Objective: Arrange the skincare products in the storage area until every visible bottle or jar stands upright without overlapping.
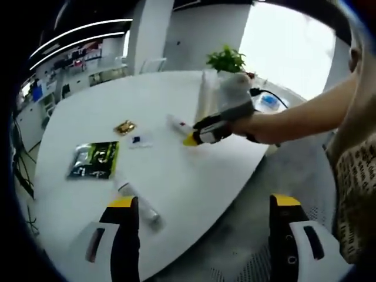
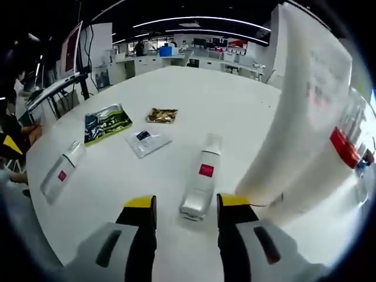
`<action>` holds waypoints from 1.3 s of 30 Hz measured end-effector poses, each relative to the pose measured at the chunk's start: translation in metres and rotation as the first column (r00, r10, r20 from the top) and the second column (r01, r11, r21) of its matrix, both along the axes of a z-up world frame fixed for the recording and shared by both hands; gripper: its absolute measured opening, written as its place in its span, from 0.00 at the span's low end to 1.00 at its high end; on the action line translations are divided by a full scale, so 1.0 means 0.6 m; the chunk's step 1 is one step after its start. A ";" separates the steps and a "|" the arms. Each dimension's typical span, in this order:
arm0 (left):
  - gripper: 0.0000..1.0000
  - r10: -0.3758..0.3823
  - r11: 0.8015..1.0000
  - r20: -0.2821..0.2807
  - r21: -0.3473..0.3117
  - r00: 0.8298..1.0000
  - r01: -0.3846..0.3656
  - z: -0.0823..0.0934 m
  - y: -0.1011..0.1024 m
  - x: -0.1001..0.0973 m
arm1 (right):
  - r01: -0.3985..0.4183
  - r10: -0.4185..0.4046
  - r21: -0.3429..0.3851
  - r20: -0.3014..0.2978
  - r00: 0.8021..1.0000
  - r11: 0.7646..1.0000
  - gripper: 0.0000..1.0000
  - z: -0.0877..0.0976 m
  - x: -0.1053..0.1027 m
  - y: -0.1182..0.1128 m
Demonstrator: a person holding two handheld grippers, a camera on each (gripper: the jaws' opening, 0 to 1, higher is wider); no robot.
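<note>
Near table edge [image 2: 76, 235]: both grippers [image 2: 187, 208] [image 1: 202, 202] apart; tube [image 2: 200, 185] lying between right jaws.

By my count: two lying tubes [image 2: 200, 185] [image 2: 61, 170], one green sachet [image 2: 106, 122], one gold sachet [image 2: 161, 115], one clear sachet [image 2: 147, 141], one potted plant [image 1: 226, 60].

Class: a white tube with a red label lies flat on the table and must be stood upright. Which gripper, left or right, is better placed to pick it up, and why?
Right. The right gripper is open, and the lying white tube sits just ahead of its jaws. The left gripper is nearer a different tube at the table edge.
</note>
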State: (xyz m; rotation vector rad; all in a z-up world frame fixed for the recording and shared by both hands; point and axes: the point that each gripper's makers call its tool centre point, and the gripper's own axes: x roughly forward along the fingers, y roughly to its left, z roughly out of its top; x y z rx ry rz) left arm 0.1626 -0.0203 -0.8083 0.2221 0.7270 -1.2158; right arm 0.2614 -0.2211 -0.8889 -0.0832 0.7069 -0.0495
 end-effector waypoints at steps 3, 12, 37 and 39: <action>0.89 0.012 1.000 -0.017 -0.006 1.000 -0.012 -0.001 0.002 0.003 | 0.022 -0.022 -0.010 0.003 1.000 1.000 0.35 0.000 0.007 -0.008; 0.88 0.019 1.000 -0.035 -0.001 0.999 -0.019 -0.007 0.001 0.007 | 0.046 -0.047 -0.051 -0.014 0.999 0.998 0.26 -0.009 0.012 -0.018; 0.86 0.034 0.999 -0.055 -0.009 0.998 -0.035 -0.015 0.005 0.016 | 0.107 -0.103 0.067 -0.056 0.993 0.992 0.20 -0.025 -0.004 -0.011; 0.86 0.039 0.999 -0.059 -0.015 0.998 -0.040 -0.013 0.004 0.017 | 0.141 -0.135 0.120 -0.053 0.989 0.983 0.20 -0.022 -0.008 -0.008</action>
